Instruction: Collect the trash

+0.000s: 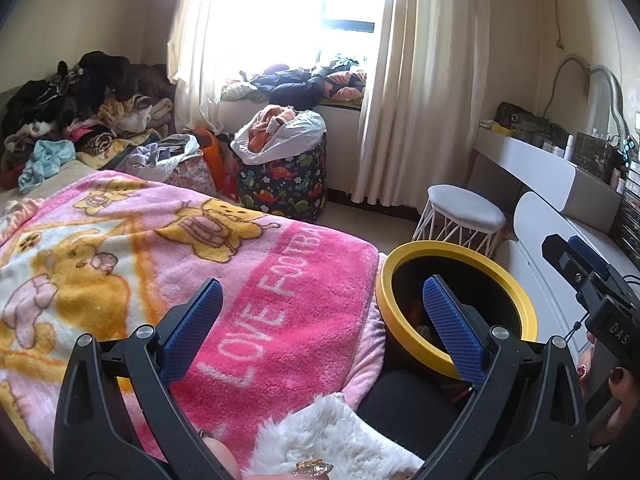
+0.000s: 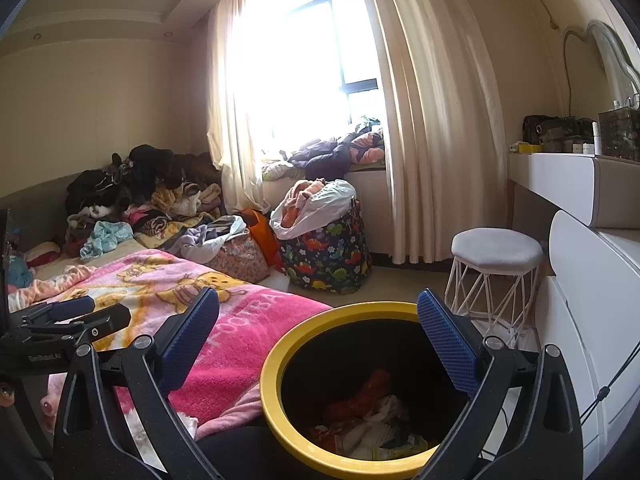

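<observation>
Trash (image 2: 368, 428) lies in bin (image 2: 276, 356), seemingly below right gripper's (image 2: 318, 328) spread jaws.

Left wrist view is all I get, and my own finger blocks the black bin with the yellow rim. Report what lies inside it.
Observer: The right wrist camera looks into the black bin with the yellow rim: crumpled red and white trash lies at its bottom.
Operator: State how full it is.
Observer: Only the bottom is covered; the black inner wall above is bare.
Operator: Give the right gripper's state.
Observer: The right gripper is open and empty, its blue pads spread above the bin's mouth.
</observation>
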Motion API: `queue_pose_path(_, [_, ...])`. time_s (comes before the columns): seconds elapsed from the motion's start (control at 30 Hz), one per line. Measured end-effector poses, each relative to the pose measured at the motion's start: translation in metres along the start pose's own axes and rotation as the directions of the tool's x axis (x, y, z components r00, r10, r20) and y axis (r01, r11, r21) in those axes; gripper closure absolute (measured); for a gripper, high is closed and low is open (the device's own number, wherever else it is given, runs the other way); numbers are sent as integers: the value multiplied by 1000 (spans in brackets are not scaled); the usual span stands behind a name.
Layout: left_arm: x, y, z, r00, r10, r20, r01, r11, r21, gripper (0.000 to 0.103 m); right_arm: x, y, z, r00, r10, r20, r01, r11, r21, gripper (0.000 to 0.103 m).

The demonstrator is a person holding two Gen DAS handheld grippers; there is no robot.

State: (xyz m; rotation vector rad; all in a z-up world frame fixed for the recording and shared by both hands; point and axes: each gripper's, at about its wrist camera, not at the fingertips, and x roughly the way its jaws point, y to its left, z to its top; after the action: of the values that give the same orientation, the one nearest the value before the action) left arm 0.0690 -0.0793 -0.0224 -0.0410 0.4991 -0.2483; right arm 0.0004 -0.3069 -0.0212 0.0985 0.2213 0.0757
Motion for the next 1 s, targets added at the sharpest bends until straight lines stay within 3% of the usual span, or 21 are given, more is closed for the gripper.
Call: queue_pose_path(1.0, [-1,-1,2,1000,5,4,-5,1000,2,11,0,-7,-1,1000,-10,-4,10,1000,0,6])
